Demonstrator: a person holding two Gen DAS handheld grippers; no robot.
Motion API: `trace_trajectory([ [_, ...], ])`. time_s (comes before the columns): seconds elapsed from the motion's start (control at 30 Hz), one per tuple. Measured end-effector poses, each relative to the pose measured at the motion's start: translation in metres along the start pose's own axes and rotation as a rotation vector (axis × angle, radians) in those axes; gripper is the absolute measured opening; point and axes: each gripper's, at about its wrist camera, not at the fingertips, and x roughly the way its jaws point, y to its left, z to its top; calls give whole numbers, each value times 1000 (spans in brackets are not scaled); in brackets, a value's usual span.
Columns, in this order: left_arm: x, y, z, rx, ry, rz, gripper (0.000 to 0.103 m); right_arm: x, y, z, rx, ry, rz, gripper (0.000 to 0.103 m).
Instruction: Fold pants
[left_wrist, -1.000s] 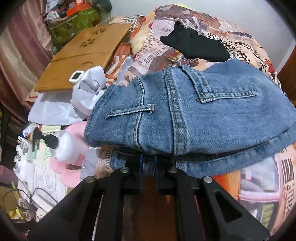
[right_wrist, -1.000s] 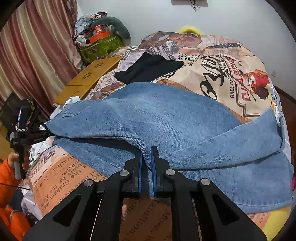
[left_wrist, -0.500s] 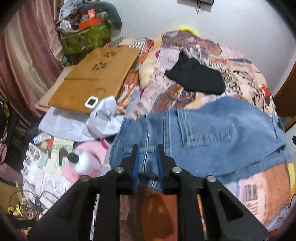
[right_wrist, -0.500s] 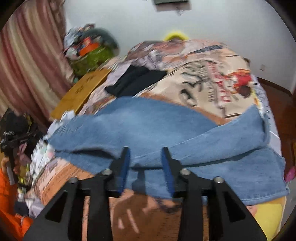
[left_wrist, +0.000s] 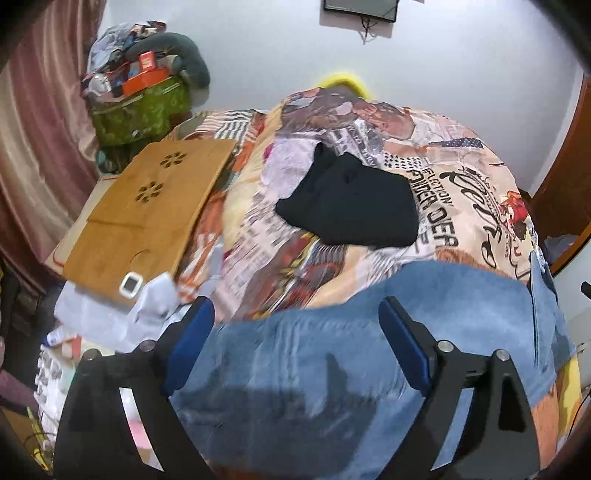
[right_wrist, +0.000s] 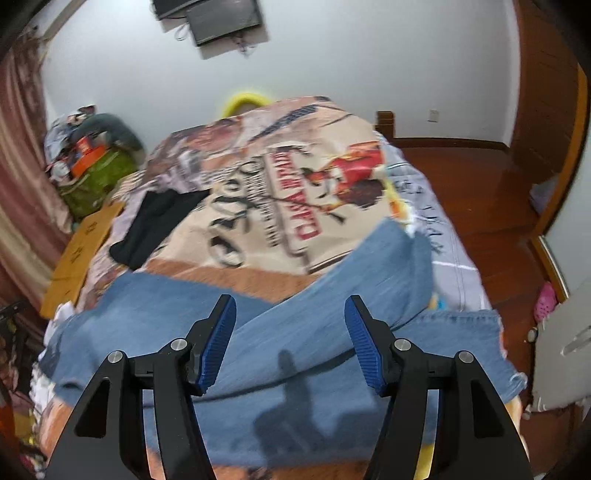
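Blue denim jeans (left_wrist: 369, 332), folded over once, lying across the near end of a bed (right_wrist: 258, 206) covered in a printed newspaper-pattern quilt; upper layer set askew, one leg end (right_wrist: 388, 266) lifted toward the bed's right edge, lower hem (right_wrist: 480, 343) showing beneath. Left gripper (left_wrist: 297, 339) above the jeans, jaws just opened wide, nothing between the blue pads (left_wrist: 192, 343). Right gripper (right_wrist: 290, 343) likewise over the denim, jaws just opened partway, empty. Fold released and resting under its own weight. Risks, as judged: layers out of line, so any further fold likely to lock in the skew; loose upper leg apt to slide or spring back on the soft, uneven quilt; right-hand portion close to the mattress edge, liable to drag off toward the wooden floor (right_wrist: 480, 184) if tugged. Re-grasp through one layer only likely to peel the fold apart. Black garment (left_wrist: 351, 203) farther up the bed, well apart, clear of the work. Wooden lap tray (left_wrist: 147, 206) at left, uninvolved.
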Motion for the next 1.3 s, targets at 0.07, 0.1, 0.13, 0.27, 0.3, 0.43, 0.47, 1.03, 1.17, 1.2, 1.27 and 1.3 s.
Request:
trace_trajectory([
  [0.07,16,-13,14,8,18,-6,92,9,-11,7,12,3,-14,57],
  [0.1,22,-18,19,9,25,-5,92,18,-18,12,24,12,-20,57],
  [0.13,30,-24,26,10,34,-5,92,24,-24,16,35,21,-28,57],
  [0.27,61,-44,44,2,71,-21,92,56,-48,33,82,59,-50,57],
  [0.3,69,-48,47,2,82,-25,92,64,-54,37,91,69,-57,57],
  [0.43,93,-64,54,31,113,-24,92,95,-71,51,114,99,-74,57],
  [0.47,97,-67,55,40,117,-22,92,105,-77,55,127,109,-73,57],
  [1.03,138,-99,39,135,204,-7,92,201,-114,53,263,260,-68,22],
  [1.17,133,-107,34,156,212,-16,92,196,-112,52,236,255,-88,10],
  [1.2,131,-109,32,164,212,-22,92,192,-111,52,225,244,-95,7],
  [1.27,126,-114,30,176,211,-30,92,179,-109,52,213,215,-107,7],
  [1.3,122,-117,28,184,214,-36,92,170,-109,52,213,194,-110,6],
])
